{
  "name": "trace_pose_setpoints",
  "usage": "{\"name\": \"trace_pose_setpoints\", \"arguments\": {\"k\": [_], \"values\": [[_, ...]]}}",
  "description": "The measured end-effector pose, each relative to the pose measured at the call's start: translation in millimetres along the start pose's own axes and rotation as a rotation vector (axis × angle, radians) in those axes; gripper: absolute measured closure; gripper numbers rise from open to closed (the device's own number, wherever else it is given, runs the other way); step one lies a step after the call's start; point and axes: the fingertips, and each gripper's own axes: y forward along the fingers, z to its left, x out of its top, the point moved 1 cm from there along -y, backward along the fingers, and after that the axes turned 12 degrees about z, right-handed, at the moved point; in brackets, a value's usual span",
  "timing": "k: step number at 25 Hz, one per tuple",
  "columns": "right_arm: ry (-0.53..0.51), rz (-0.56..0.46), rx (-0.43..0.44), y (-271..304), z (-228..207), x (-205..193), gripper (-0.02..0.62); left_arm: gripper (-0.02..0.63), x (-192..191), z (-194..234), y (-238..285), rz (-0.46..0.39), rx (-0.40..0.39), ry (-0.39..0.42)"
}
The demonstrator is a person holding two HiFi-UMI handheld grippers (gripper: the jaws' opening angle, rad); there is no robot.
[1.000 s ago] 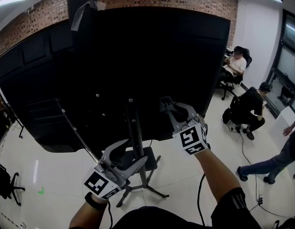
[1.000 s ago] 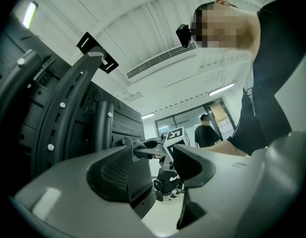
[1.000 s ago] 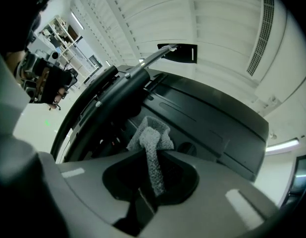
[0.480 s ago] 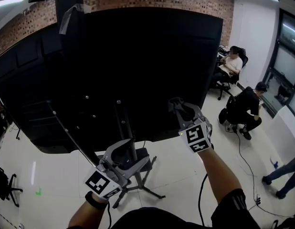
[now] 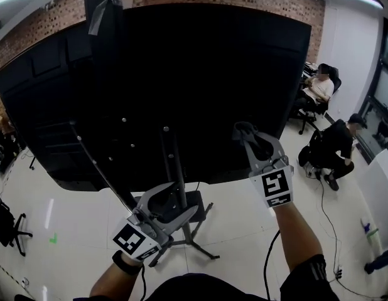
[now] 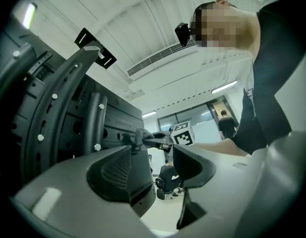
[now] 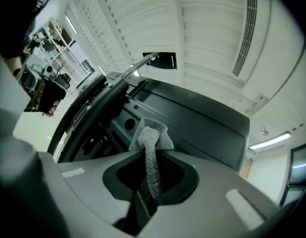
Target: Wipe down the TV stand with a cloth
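The TV stand's dark pole (image 5: 174, 168) rises from splayed legs (image 5: 193, 246) on the white floor and carries the big black back of the TV (image 5: 200, 80). My right gripper (image 5: 244, 132) is held up close to the lower back of the TV, right of the pole, shut on a grey cloth (image 7: 152, 150). A folded tuft of the cloth sticks out past the jaws. My left gripper (image 5: 172, 200) hangs lower, beside the pole just above the legs. Its jaws stand apart and open, with nothing between them (image 6: 160, 171).
A person sits in a chair (image 5: 319, 89) at the back right and another crouches on the floor (image 5: 337, 144). A black office chair (image 5: 5, 224) stands at the left edge. A cable (image 5: 268, 256) trails over the floor by my right arm.
My right gripper has drifted to the right with the cloth still in it. The left gripper has hardly moved. A person walking at the right edge has left the view.
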Motion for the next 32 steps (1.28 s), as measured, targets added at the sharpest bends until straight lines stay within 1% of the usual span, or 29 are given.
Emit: {"name": "trace_pose_setpoints", "arguments": {"k": [2,5,10,18,22,27,32], "values": [[-0.011,-0.045,0.010,-4.0,6.2,18.3,0.555,0.323,1.4,4.7,-8.2,-0.003,0.022,-0.002],[-0.036,-0.102,0.037,-7.9,26.7,47.2,0.554,0.324,3.4,14.8,-27.5,-0.006,0.060,0.001],[-0.128,-0.170,0.070,-12.8,67.7,111.4,0.555,0.324,15.5,34.5,-65.3,-0.033,0.101,0.024],[-0.225,-0.228,0.116,-2.7,159.7,211.3,0.555,0.324,30.8,85.7,-153.5,-0.062,0.186,0.050],[-0.257,-0.276,0.150,9.4,209.8,259.7,0.554,0.324,30.9,114.5,-200.6,-0.066,0.230,0.053],[-0.294,-0.317,0.194,28.7,272.2,311.1,0.554,0.324,30.6,144.9,-253.6,-0.071,0.270,0.066],[-0.341,-0.315,0.224,52.3,329.6,353.0,0.554,0.324,31.9,172.7,-298.4,-0.075,0.307,0.064]]}}
